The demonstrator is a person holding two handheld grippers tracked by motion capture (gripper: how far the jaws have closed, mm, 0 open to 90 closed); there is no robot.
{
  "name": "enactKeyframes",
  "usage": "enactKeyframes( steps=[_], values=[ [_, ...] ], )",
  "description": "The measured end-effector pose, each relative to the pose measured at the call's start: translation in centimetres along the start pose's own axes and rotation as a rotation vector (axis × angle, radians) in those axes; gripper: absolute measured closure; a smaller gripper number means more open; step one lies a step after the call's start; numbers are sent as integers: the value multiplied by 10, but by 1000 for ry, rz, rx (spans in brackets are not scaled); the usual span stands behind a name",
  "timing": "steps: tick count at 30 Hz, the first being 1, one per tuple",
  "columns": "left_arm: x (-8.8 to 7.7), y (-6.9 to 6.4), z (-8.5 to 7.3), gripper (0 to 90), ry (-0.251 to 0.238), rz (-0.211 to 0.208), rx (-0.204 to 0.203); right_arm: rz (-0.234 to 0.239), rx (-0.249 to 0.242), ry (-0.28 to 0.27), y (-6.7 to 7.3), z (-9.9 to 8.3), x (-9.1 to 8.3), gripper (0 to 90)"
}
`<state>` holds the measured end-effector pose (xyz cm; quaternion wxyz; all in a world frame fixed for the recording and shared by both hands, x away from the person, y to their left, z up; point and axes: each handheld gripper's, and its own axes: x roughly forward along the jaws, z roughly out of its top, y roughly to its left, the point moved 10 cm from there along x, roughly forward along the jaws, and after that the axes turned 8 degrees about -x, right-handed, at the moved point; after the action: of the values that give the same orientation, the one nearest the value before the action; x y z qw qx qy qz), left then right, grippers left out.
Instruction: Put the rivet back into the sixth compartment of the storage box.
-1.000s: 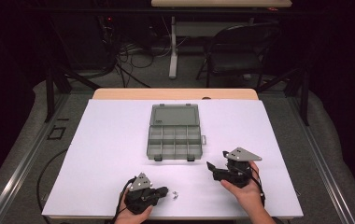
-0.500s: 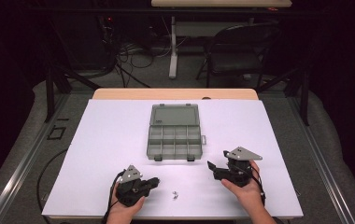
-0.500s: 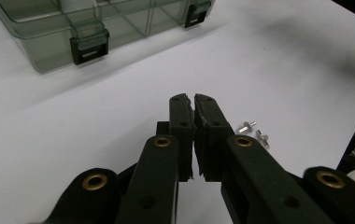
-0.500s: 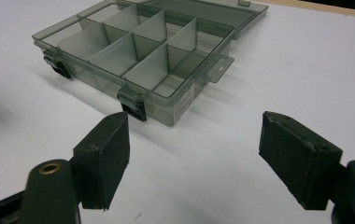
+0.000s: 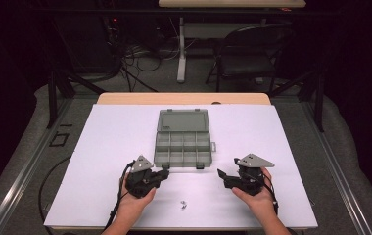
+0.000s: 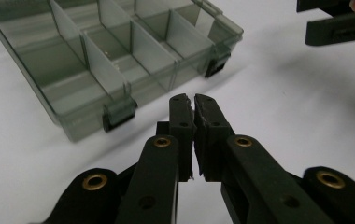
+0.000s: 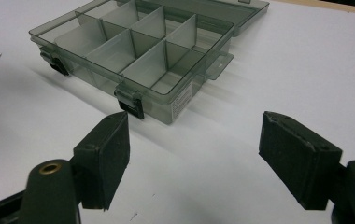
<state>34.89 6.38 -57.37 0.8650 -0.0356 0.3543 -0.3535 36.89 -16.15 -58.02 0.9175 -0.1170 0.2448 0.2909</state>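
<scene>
The left claw (image 5: 164,174) is held pressed together just near of the open box (image 5: 183,143), with something small possibly pinched, though this cannot be told. The right claw (image 5: 221,174) is held spread and empty, near-right of the box. Small screws (image 5: 183,203) are seen on the white counter (image 5: 101,147) between the hands.

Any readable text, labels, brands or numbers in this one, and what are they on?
No text can be read here.
Small white sticker on the front wall of the compartment box: print too small and blurred to read.
Embossed marks on the right gripper jaw in the left gripper view: blurred, not readable.
</scene>
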Motion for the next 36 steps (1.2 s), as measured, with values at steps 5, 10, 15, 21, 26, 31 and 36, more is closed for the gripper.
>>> enactKeyframes(
  steps=[5, 10, 15, 21, 26, 31, 36],
  values=[
    [6, 4, 15, 865, 6, 9, -11, 0, 2, 0, 0, 0, 0, 241],
    [12, 9, 21, 865, 17, 19, -15, 2, 0, 2, 0, 0, 0, 241],
    [21, 17, 30, 865, 18, 37, -25, 2, 0, 0, 0, 0, 0, 241],
    [34, 24, 37, 865, 35, 53, -36, -2, 1, -3, -1, 0, 0, 241],
    [42, 28, 38, 865, 45, 60, -47, -1, 0, -5, -2, 0, -1, 242],
    [45, 28, 40, 865, 46, 68, -44, 1, -4, -4, -1, 0, -1, 242],
    [46, 29, 39, 865, 51, 72, -38, 1, -4, -4, -1, 0, -1, 242]
  ],
)
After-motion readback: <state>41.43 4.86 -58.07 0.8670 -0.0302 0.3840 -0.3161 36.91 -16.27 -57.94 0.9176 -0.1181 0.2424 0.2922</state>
